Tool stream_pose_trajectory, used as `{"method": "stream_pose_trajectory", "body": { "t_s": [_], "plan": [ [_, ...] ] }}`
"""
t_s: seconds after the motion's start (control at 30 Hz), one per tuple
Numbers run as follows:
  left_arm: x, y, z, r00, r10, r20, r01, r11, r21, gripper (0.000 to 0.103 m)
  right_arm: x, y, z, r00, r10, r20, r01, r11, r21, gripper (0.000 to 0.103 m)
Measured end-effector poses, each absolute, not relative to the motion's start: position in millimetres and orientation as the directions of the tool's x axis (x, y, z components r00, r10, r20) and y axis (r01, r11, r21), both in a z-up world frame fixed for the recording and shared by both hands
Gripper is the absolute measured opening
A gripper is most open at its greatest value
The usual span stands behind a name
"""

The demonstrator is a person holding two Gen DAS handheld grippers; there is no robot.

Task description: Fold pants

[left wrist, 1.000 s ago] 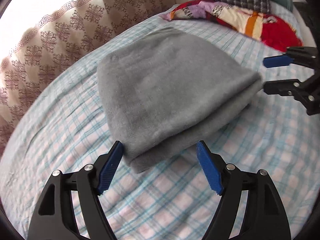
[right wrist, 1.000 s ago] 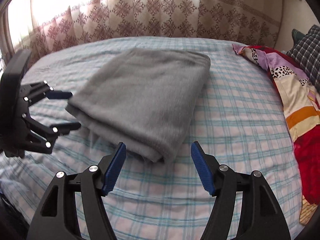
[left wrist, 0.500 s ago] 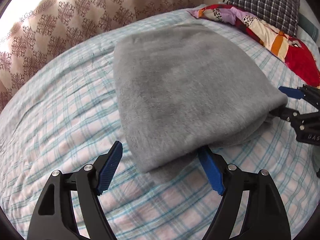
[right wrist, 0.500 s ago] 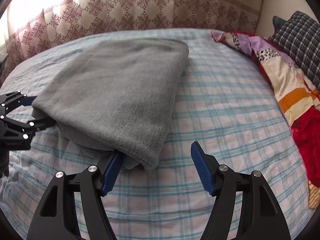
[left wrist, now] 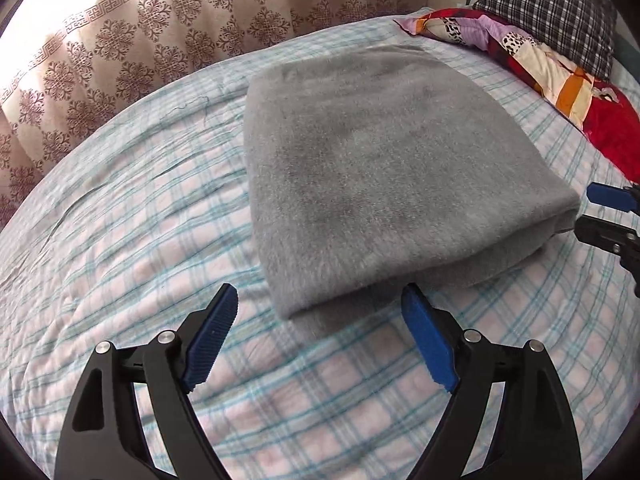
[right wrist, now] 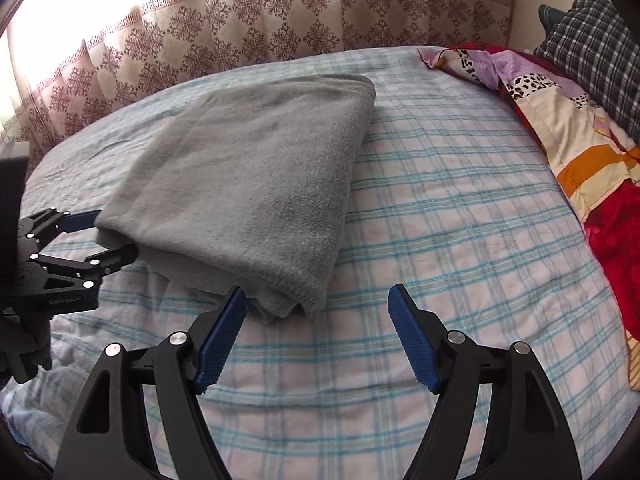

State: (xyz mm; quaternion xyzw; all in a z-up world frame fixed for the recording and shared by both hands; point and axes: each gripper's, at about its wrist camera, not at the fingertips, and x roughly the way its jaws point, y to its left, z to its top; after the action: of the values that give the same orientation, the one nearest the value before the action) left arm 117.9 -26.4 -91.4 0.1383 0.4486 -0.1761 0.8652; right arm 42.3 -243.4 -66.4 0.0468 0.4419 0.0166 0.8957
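Observation:
The grey pants (left wrist: pixel 380 168) lie folded into a thick rectangle on the checked bed sheet (left wrist: pixel 120 240); they also show in the right wrist view (right wrist: pixel 256 184). My left gripper (left wrist: pixel 320 316) is open, its blue pads just short of the near left corner of the fold. My right gripper (right wrist: pixel 316 316) is open at the near right corner. The right gripper appears at the right edge of the left wrist view (left wrist: pixel 600 216), and the left gripper at the left of the right wrist view (right wrist: pixel 96 236), its fingers spread at the fold's corner.
A colourful patchwork quilt (right wrist: pixel 560 128) and a dark plaid pillow (right wrist: pixel 592 44) lie at the right. A patterned curtain (right wrist: pixel 280 28) hangs behind the bed. Checked sheet (right wrist: pixel 460 220) lies between the pants and the quilt.
Both grippers moved in toward the near corners of the folded pants, then eased back slightly. The pants stayed folded in place. Both grippers stayed open.

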Motion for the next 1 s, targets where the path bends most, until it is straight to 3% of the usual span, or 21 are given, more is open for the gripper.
{"method": "stream_pose_trajectory", "body": {
  "t_s": [0.13, 0.47, 1.0],
  "plan": [
    [103, -30, -79, 0.550, -0.175, -0.817, 0.434, 0.895, 0.100, 0.085, 28, -245, -53, 0.633, 0.090, -0.769, 0.014, 0.992, 0.128, 0.077],
    [64, -46, -34, 0.643, -0.149, -0.751, 0.383, 0.912, 0.147, 0.098, -7, -241, -12, 0.768, 0.045, -0.639, 0.038, 0.992, 0.116, 0.098],
    [44, -49, 13, 0.738, -0.136, -0.660, 0.314, 0.936, 0.159, 0.100, -16, -227, 5, 0.788, -0.050, -0.614, 0.074, 0.997, 0.013, 0.098]
  ]
}}
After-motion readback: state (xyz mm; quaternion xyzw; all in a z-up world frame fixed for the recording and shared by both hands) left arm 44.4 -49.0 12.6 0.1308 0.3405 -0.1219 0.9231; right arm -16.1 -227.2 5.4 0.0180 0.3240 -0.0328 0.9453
